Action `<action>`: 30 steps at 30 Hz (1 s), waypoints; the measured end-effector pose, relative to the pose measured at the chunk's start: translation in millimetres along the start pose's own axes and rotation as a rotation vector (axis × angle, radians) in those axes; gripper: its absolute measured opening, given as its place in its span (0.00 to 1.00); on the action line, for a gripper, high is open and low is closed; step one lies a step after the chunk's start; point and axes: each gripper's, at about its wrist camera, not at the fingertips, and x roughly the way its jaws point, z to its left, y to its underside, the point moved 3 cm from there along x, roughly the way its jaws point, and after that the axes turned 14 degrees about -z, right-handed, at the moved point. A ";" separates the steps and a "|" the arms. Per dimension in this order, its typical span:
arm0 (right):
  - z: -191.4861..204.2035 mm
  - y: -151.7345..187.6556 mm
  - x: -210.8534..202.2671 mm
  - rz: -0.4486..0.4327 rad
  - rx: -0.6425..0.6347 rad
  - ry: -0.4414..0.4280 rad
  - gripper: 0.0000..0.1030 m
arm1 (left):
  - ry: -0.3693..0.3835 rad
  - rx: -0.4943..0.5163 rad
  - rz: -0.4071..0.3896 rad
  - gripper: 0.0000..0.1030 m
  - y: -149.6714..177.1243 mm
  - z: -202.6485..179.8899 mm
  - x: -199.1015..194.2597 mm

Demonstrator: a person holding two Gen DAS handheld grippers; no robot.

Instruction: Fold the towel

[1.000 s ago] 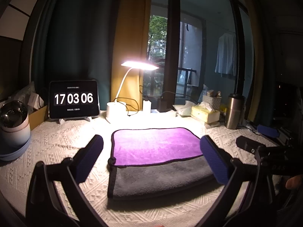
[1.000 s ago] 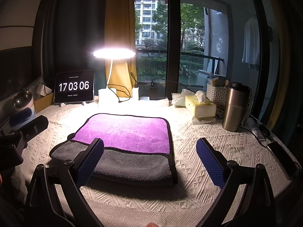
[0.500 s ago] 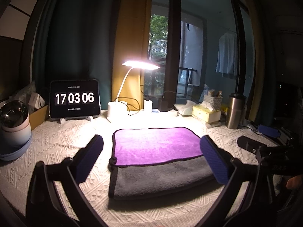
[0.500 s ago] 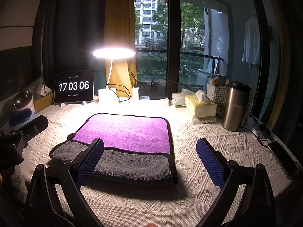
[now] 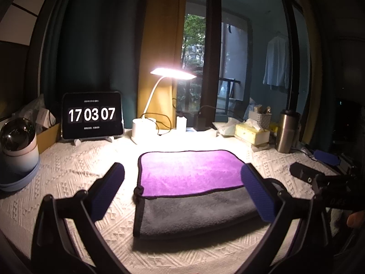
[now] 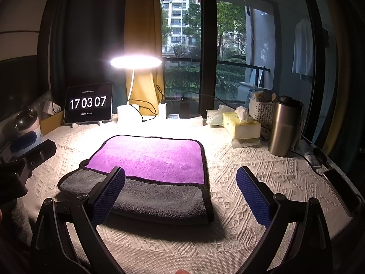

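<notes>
A towel (image 5: 191, 173), purple on top and grey beneath, lies folded flat on the white knit tablecloth; it also shows in the right wrist view (image 6: 150, 159). A purple flap covers the far part and a grey band shows at the near edge. My left gripper (image 5: 182, 191) is open and empty, held just before the towel's near left part. My right gripper (image 6: 181, 194) is open and empty, over the towel's near right corner. Each gripper shows at the edge of the other's view.
A lit desk lamp (image 6: 134, 64) and a tablet clock (image 6: 88, 105) stand at the back. A tissue box (image 6: 240, 125), a white basket (image 6: 260, 109) and a steel tumbler (image 6: 285, 127) are at the right. A white and blue round container (image 5: 18, 148) is at the left.
The clock has ticked from 17:03:06 to 17:03:07. Both grippers and the towel are nearly still.
</notes>
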 end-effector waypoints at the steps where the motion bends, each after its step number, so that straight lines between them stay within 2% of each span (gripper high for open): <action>1: -0.3 0.3 0.7 0.001 -0.002 0.001 0.97 | -0.005 0.000 0.003 0.99 0.5 1.0 1.1; 6: -3.0 0.8 5.4 0.006 0.000 0.006 0.97 | -0.017 -0.001 0.022 0.99 3.9 6.9 5.2; 15: -7.6 7.1 18.8 0.041 0.005 -0.016 0.97 | -0.030 -0.019 0.120 0.99 18.9 17.3 28.1; 30: -19.6 23.7 47.4 0.123 0.035 -0.033 0.85 | -0.026 -0.062 0.295 0.98 47.9 30.6 66.3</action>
